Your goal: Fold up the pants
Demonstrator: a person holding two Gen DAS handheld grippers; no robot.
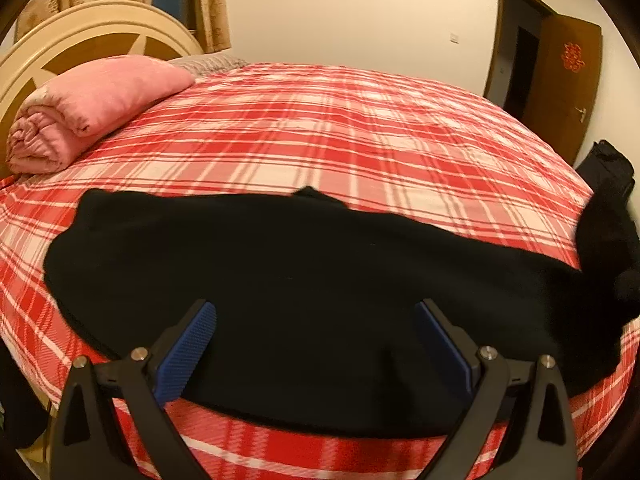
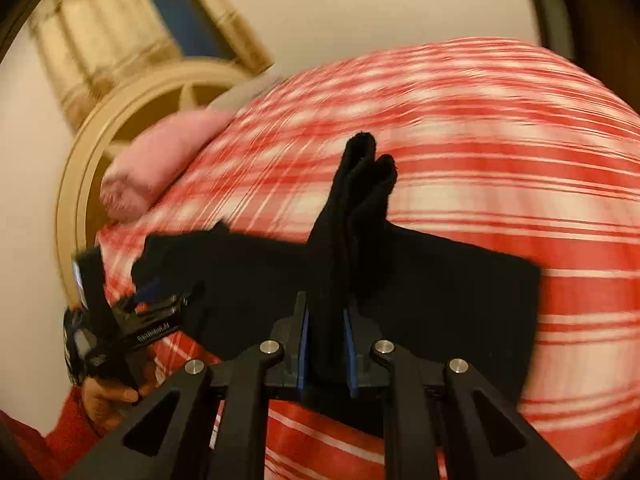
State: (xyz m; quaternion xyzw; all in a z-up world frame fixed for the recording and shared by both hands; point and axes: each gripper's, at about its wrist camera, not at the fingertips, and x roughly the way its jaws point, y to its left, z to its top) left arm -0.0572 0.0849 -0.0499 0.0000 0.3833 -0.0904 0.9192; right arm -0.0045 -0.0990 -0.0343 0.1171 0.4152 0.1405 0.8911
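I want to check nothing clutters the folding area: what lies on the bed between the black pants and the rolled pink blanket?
Nothing: in the left wrist view only bare red plaid sheet separates the black pants from the rolled pink blanket.

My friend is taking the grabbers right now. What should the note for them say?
Right gripper: shut on a bunched end of the black pants, lifted off the bed.
Left gripper: open, holding nothing, over the near edge of the pants.
The rest of the pants lies spread flat on the red plaid bedspread, near the front edge. A rolled pink blanket sits by the headboard.
Done: one end picked up.
Left: lay that end over, then finish and smooth the fold.
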